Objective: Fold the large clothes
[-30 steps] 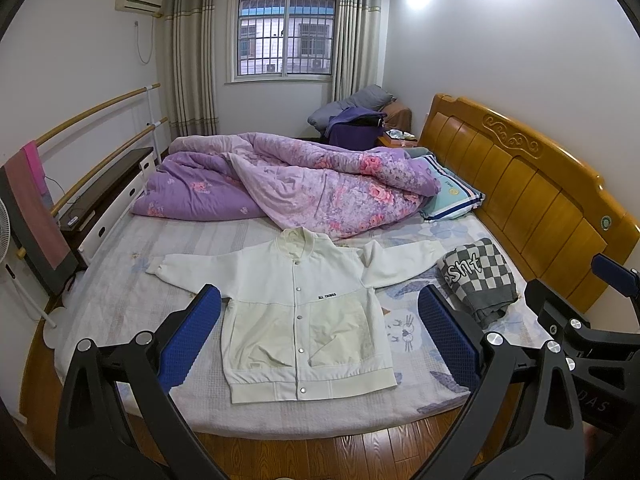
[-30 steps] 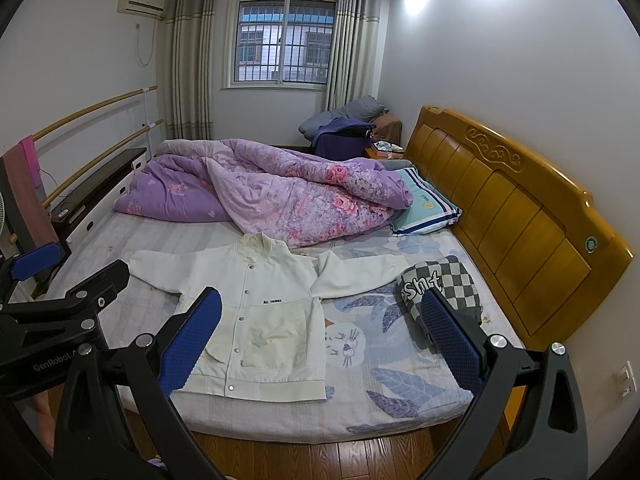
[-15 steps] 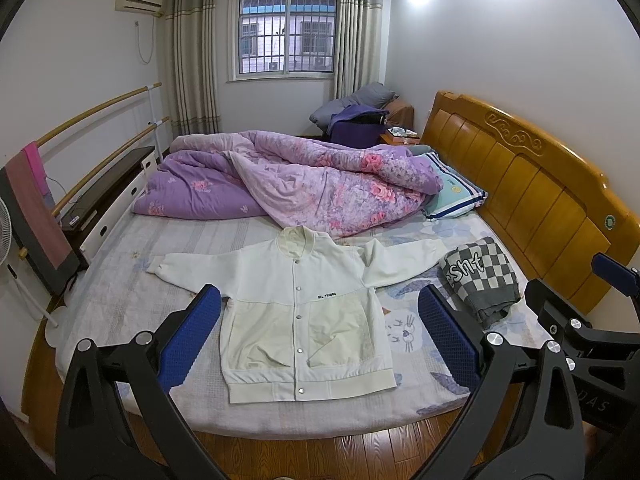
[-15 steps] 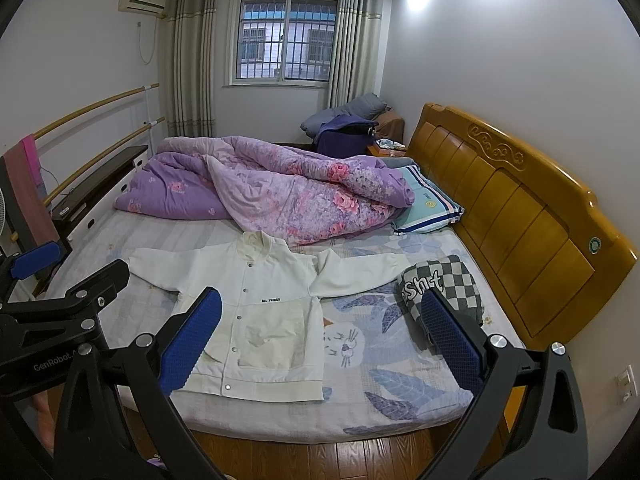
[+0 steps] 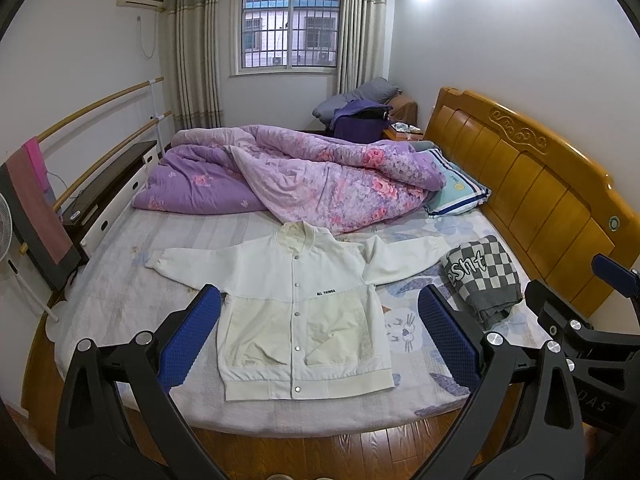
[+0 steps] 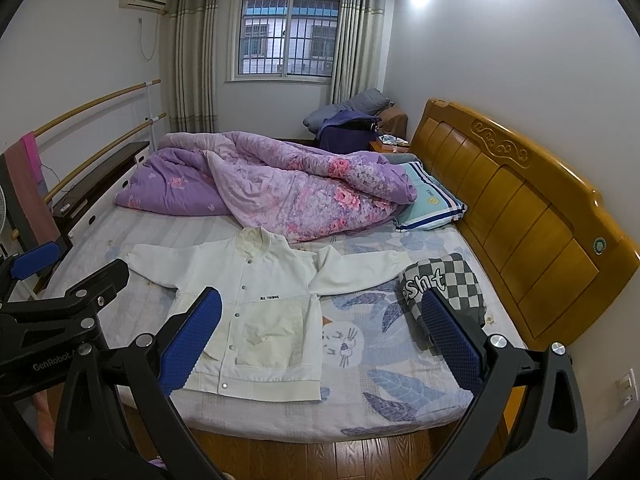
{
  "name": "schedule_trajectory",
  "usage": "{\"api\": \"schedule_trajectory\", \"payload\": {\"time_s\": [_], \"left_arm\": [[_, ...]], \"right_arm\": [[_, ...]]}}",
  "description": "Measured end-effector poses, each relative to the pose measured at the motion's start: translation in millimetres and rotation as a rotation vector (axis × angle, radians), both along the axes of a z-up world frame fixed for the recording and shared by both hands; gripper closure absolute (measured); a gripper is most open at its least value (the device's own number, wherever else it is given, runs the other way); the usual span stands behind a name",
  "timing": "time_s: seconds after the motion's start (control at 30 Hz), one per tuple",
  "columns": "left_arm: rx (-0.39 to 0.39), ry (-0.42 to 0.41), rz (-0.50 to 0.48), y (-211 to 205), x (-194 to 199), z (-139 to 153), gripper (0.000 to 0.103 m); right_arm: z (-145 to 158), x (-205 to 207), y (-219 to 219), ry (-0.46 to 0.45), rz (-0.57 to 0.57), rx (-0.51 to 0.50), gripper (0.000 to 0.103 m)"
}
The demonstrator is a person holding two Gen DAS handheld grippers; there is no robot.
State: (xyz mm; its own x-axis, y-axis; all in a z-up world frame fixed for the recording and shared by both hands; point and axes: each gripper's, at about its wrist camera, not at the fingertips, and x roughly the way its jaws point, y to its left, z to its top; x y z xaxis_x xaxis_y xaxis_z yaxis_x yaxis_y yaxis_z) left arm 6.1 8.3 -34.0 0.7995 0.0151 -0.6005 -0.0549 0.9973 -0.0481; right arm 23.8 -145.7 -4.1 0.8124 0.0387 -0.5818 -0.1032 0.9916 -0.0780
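Left wrist view: white jacket [image 5: 298, 304] lies flat on the bed [image 5: 120, 276], front up, snaps closed, both sleeves spread out sideways, hem toward the near bed edge. Left hand-held gripper [image 5: 316, 336] is spread wide, blue pads [image 5: 190, 338] empty, held off the near edge of the bed and not touching the fabric.

Right wrist view: same jacket [image 6: 256, 300], seen from further right. Right hand-held gripper [image 6: 320, 338] is also spread wide and empty, clear of the bed (its left pad overlaps the jacket's hem corner in frame only, no contact visible). Left unit's black frame shows at the left edge of this view; right unit's frame shows at the right edge of the left view, so the two sit side by side.

Other items on the bed: folded checkered garment [image 5: 482, 276] just beside the jacket's right-hand sleeve end, near the wooden headboard [image 5: 532, 184]. Purple floral quilt [image 5: 304, 180] is bunched up across the far half, its edge just beyond the jacket collar. Striped pillow [image 5: 456, 192] is tucked between quilt and headboard. Wood floor [image 5: 320, 456] below.
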Motion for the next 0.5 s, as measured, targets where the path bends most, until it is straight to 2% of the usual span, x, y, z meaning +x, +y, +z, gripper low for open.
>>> {"api": "schedule_trajectory", "payload": {"time_s": [0.5], "left_arm": [[0.005, 0.016, 0.002, -4.9, 7.8, 1.2, 0.005]], "right_arm": [[-0.7, 2.3, -2.3, 0.005, 0.001, 0.000, 0.007]]}}
